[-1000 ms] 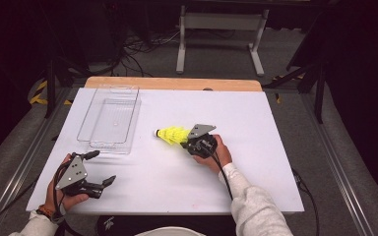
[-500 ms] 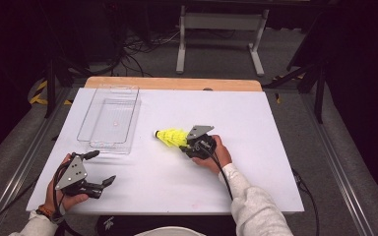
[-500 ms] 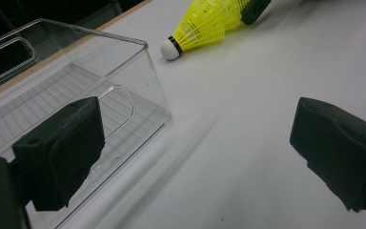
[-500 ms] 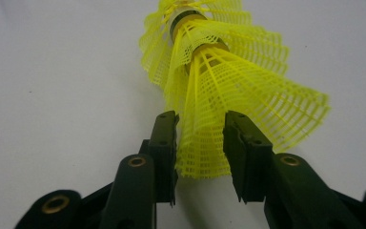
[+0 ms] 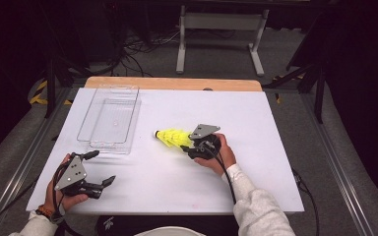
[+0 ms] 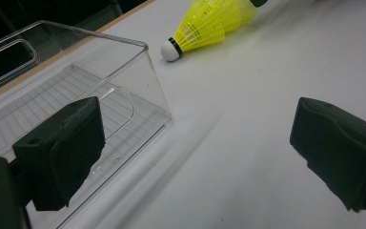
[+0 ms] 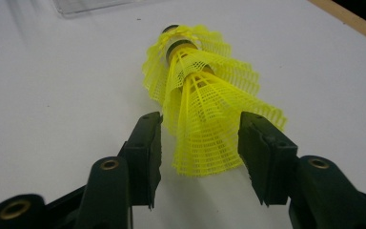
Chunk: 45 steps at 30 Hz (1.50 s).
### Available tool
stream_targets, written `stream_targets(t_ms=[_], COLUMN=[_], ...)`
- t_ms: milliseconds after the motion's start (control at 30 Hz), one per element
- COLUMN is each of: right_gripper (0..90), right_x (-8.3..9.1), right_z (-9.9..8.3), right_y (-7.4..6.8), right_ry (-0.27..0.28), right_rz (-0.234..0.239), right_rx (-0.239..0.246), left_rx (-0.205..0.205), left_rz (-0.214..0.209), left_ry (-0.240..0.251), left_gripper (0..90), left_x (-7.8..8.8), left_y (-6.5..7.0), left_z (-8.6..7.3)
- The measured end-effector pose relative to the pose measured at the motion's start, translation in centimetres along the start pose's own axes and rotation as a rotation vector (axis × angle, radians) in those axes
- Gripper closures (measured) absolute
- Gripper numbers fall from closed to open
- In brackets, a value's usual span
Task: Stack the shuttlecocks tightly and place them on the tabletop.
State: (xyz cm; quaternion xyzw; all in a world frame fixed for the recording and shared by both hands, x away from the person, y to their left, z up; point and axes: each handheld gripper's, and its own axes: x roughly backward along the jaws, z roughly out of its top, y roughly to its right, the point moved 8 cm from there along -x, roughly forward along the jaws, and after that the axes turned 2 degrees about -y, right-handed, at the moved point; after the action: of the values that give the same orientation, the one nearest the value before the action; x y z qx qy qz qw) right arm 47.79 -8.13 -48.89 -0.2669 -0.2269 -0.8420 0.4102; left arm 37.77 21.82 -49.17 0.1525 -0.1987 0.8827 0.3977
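A stack of yellow shuttlecocks (image 5: pixel 171 137) is seen lying on its side on the white worktop (image 5: pixel 256 123), approx. at the middle, cork end (image 6: pixel 170 49) pointed toward the clear plastic box (image 5: pixel 109 119) that sits at the far left of the worktop. In the right gripper view the stack (image 7: pixel 205 109) is made up of several nested mesh skirts, w/ the widest skirt lying between the two black jaws. The right gripper (image 5: pixel 191 145) is held low at the skirt end by the person's right hand (image 5: pixel 220 155). Its jaws have just been opening; a gap is visible on each side of the skirt in the right gripper view, so the stack is released, not clenched, though it is flanked by the pads (image 7: pixel 148 143). The stack is rested on the worktop, well apart from the box.

The left gripper (image 5: pixel 101 168) is held by the left hand (image 5: pixel 69 184) near the front left corner of the worktop, jaws spread wide w/ nothing between them. In the left gripper view the box (image 6: pixel 76 109) is seen just ahead, one pad (image 6: pixel 71 143) in front of its near wall, and the shuttlecocks (image 6: pixel 209 24) farther off beyond the box's corner. Whether the pad is touching the wall cannot be told.
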Motion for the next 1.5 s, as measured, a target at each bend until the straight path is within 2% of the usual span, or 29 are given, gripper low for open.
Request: stream_targets(t_ms=[67,900,1133,1167,1333,1400,1500], right_gripper=[50.7,42.6,38.8,38.2,33.9,31.9,29.7], right_x=[0.3,4.0,4.7,4.7,5.2,5.3,5.5], right_z=[0.2,1.2,0.7,0.7,0.0,-0.3,-0.6], right_y=[0.0,-0.2,-0.2,-0.2,-0.3,-0.4,-0.6], right_ry=[0.009,0.123,0.124,0.126,0.131,0.132,0.132], right_rz=[-0.003,-0.035,-0.059,-0.060,-0.077,-0.085,-0.092], right_rx=[0.002,0.016,0.027,0.027,0.031,0.032,0.035], left_rx=[-0.010,-0.011,-0.018,-0.010,-0.027,-0.018,-0.035], left_rz=[0.003,0.000,-0.002,-0.007,-0.010,-0.015,-0.016], left_ry=[-0.004,-0.008,-0.011,-0.009,-0.008,-0.001,0.005], left_gripper=[5.4,5.4,5.4,5.4,5.4,5.4,5.4], left_x=[0.0,-0.1,-0.1,-0.2,-0.5,-0.7,-1.0], left_y=[-0.1,0.1,0.1,0.2,0.4,0.4,0.5], left_z=[0.0,0.0,0.0,0.1,0.3,0.6,1.1])
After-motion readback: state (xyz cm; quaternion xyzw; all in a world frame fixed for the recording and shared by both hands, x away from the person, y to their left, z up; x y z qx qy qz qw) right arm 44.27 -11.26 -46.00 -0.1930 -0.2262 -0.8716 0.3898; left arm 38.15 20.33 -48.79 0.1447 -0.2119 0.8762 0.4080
